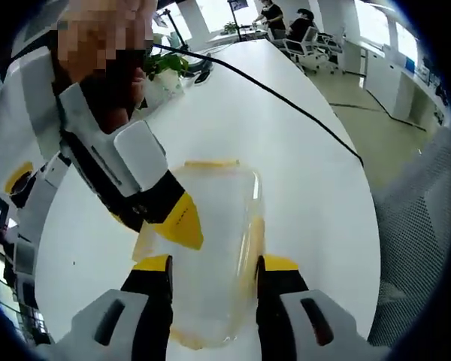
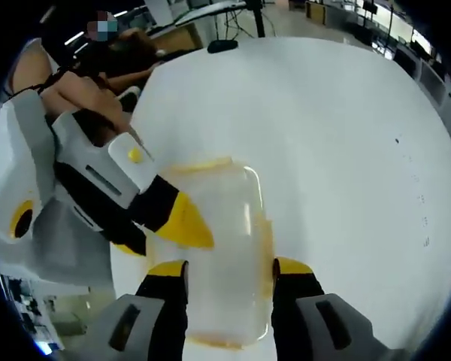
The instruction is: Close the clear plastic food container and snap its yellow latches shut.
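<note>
The clear plastic food container (image 1: 210, 248) sits lidded on the white counter (image 1: 301, 173); both hand-held grippers, left (image 1: 214, 263) and right (image 2: 229, 267), straddle it with jaws apart, yellow latches (image 1: 210, 163) seemingly still unsnapped.

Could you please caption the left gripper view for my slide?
Left gripper straddling the clear container on the white table, right gripper's yellow tip on its lid.

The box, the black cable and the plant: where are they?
box (image 1: 214, 248): left gripper view, on its clear lid.
cable (image 1: 286, 101): left gripper view, mid-run across the white table.
plant (image 1: 165, 62): left gripper view, on its green leaves.
</note>
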Demonstrator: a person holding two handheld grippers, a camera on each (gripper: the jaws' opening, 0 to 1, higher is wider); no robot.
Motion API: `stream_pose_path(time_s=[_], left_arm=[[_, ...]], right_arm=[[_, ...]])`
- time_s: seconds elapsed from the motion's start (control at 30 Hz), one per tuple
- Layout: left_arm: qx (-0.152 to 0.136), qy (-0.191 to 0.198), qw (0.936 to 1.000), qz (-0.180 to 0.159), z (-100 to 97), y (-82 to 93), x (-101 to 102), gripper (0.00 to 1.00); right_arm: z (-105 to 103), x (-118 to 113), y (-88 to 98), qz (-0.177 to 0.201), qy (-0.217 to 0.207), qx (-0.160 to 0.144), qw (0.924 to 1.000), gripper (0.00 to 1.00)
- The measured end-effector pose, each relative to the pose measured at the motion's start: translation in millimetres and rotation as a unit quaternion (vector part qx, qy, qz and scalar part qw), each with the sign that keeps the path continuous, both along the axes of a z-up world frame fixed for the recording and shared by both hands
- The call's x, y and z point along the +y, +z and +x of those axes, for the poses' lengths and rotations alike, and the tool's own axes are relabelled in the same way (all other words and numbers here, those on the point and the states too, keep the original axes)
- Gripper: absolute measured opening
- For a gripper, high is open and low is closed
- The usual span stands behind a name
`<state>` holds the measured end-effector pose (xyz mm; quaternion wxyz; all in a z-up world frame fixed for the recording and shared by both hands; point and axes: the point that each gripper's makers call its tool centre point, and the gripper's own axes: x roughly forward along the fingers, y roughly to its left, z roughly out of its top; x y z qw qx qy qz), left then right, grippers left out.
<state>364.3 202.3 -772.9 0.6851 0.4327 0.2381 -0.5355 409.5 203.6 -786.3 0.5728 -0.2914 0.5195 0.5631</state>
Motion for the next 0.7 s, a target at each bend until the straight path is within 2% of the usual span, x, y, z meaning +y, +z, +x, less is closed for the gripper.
stream_pose_path(time_s=[0.03,0.07,0.3,0.43,0.57,0.7], left_arm=[[0.008,0.000,1.0000,-0.002,1.6,4.0,-0.5,0.42],[0.011,0.000,0.9999,-0.003,1.8,-0.1,-2.4,0.42],[0.006,-0.005,1.0000,-0.002,-1.0,-4.8,-4.0,0.42],[0.006,-0.002,1.0000,-0.004,-1.6,-5.5,-4.3,0.42],[0.006,-0.004,0.9999,-0.008,-2.0,-5.9,-3.6,0.43],[0.005,-0.005,0.9999,-0.011,-2.1,-5.4,-3.5,0.43]], right_arm=[[-0.9,1.0,0.6,-0.002,0.007,0.000,1.0000,0.41],[-0.5,1.3,-0.1,-0.007,0.005,0.001,1.0000,0.41],[0.6,0.0,0.9,0.010,-0.003,0.016,0.9998,0.40],[-0.5,2.9,0.1,-0.004,0.005,0.024,0.9997,0.40],[-2.4,3.7,0.7,-0.021,0.016,0.017,0.9995,0.42],[-2.2,2.4,1.3,-0.016,0.017,0.014,0.9996,0.42]])
